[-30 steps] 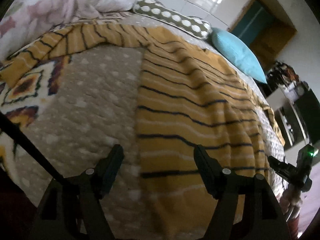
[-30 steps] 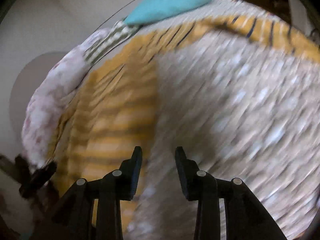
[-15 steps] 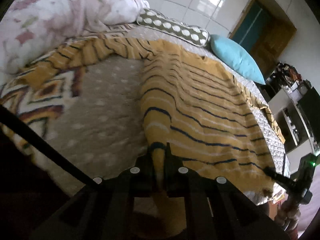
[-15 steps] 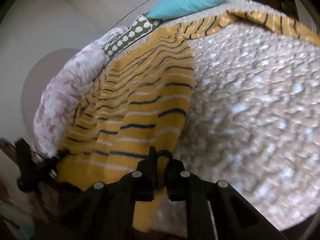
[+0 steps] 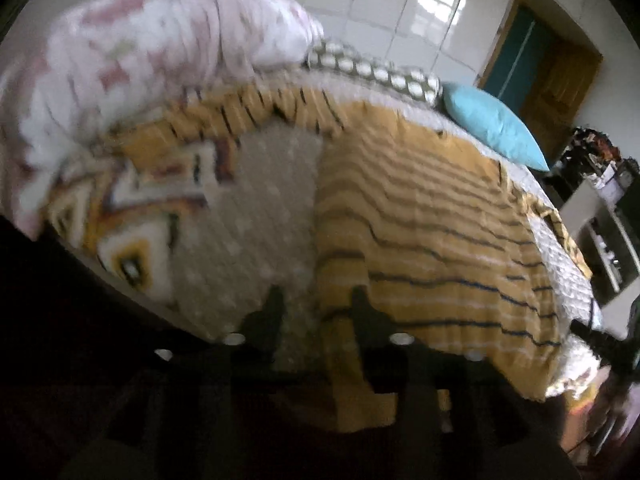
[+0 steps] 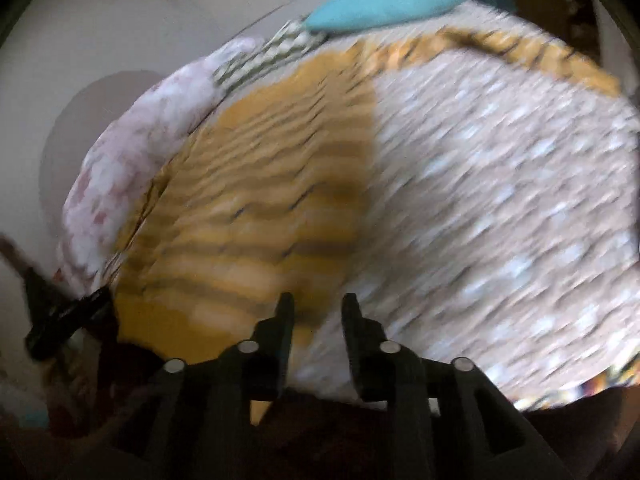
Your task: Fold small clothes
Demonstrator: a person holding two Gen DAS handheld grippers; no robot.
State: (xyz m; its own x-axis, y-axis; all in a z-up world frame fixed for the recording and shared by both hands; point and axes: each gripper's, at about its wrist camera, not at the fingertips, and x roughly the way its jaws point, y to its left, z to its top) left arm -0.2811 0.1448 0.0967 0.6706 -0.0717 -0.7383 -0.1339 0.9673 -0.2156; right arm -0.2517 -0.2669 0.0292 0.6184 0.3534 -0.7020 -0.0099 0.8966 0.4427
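Note:
A yellow garment with dark blue and white stripes point(image 5: 432, 216) lies spread flat on the bed; it also shows in the right wrist view point(image 6: 260, 200). My left gripper point(image 5: 316, 304) is open at the garment's near left corner, over its edge, holding nothing. My right gripper point(image 6: 316, 312) is open at the garment's near right corner, holding nothing. Both views are blurred by motion. The right gripper also shows at the right edge of the left wrist view point(image 5: 600, 340), and the left gripper at the left edge of the right wrist view point(image 6: 64, 316).
The bed has a beige dotted cover point(image 5: 264, 216) with a patterned border point(image 5: 132, 248). A pink-white duvet point(image 5: 152, 48), a dotted pillow point(image 5: 376, 72) and a teal pillow point(image 5: 492, 124) lie at the head. Shelves point(image 5: 608, 240) stand on the right.
Half a second ago both grippers were shut on the garment's near corners. Now both have opened, let the cloth go and drawn back a little toward the bed's near edge.

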